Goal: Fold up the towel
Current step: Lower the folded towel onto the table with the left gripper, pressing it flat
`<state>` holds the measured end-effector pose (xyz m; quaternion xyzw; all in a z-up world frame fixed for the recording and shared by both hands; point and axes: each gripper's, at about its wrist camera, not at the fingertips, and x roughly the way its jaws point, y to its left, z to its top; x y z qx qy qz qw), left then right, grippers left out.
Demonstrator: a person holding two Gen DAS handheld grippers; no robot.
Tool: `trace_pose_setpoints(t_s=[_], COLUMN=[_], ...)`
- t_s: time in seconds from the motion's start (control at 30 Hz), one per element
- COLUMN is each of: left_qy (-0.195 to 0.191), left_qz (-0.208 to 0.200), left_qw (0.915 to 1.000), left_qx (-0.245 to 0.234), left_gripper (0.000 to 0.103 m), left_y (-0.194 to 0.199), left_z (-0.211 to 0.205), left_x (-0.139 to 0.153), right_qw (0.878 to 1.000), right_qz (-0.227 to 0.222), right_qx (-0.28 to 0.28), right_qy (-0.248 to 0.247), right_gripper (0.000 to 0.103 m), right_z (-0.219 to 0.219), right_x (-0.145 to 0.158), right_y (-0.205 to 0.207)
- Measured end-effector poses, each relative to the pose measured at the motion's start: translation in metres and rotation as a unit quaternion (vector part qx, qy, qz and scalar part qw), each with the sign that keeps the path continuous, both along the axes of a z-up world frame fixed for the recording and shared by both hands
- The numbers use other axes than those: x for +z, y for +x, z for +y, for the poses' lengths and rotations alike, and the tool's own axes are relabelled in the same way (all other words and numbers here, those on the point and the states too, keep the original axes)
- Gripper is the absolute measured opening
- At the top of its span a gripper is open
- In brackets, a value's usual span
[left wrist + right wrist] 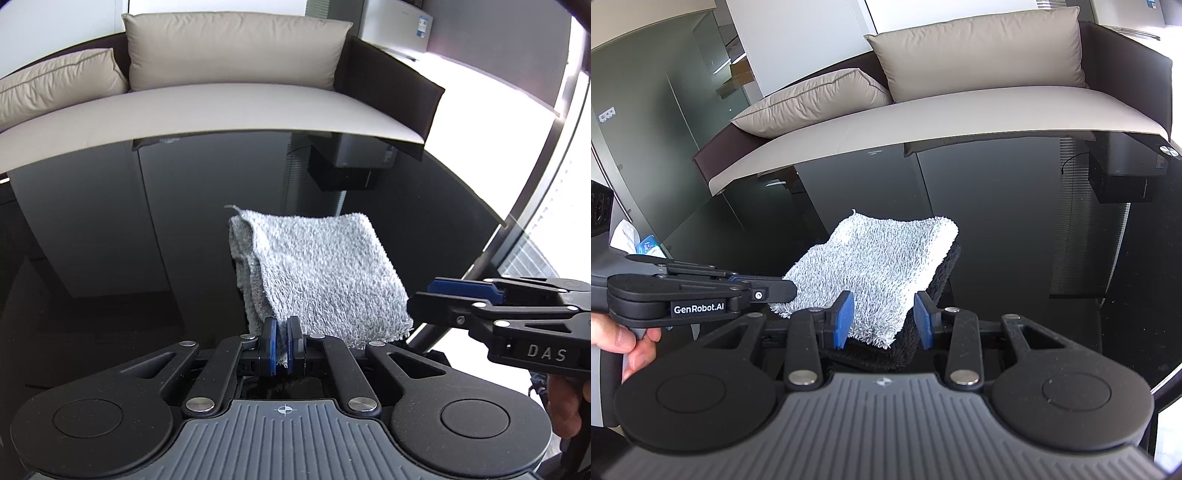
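Note:
A grey fluffy towel (321, 269), folded over on itself, lies on the glossy black table (110, 240). My left gripper (282, 341) is shut on the towel's near left corner, a bit of cloth pinched between its blue pads. In the right wrist view the towel (871, 269) lies just ahead, and my right gripper (882, 325) is open, its blue pads either side of the towel's near edge. The left gripper (790, 290) comes in from the left and meets the towel's near left corner. The right gripper (424, 299) shows at the towel's right edge.
A beige sofa (221, 107) with cushions runs along the table's far side. A dark box (343, 162) shows at the table's far right. The table's edge (517, 206) curves down on the right. White and blue packets (639, 240) lie at the far left.

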<state>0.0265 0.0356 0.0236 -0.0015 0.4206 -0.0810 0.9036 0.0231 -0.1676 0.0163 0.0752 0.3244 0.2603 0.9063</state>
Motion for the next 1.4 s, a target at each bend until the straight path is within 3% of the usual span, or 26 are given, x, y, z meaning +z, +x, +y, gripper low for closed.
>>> trace_pose_setpoints(t_s=[0.33, 0.5, 0.7, 0.83, 1.4], left_qy=[0.017, 0.011, 0.02, 0.026, 0.023], left_qz=[-0.018, -0.028, -0.027, -0.019, -0.027], left_qw=[0.9996, 0.9988, 0.9989, 0.9991, 0.9994], left_qx=[0.017, 0.038, 0.032, 0.029, 0.006], left_gripper=[0.012, 0.014, 0.014, 0.014, 0.014], left_y=[0.0, 0.001, 0.007, 0.008, 0.01], left_z=[0.001, 0.009, 0.004, 0.001, -0.027], left_x=[0.006, 0.006, -0.003, -0.01, -0.019], right_qw=[1.0, 0.998, 0.996, 0.996, 0.991], right_qz=[-0.004, -0.006, -0.005, -0.008, 0.004], right_qx=[0.002, -0.005, -0.011, -0.018, -0.06], right_qy=[-0.022, -0.062, -0.083, -0.092, -0.12], right_gripper=[0.038, 0.038, 0.038, 0.047, 0.048], right_z=[0.018, 0.03, 0.035, 0.036, 0.014], right_x=[-0.008, -0.016, -0.023, -0.024, -0.024], right_y=[-0.001, 0.001, 0.004, 0.004, 0.013])
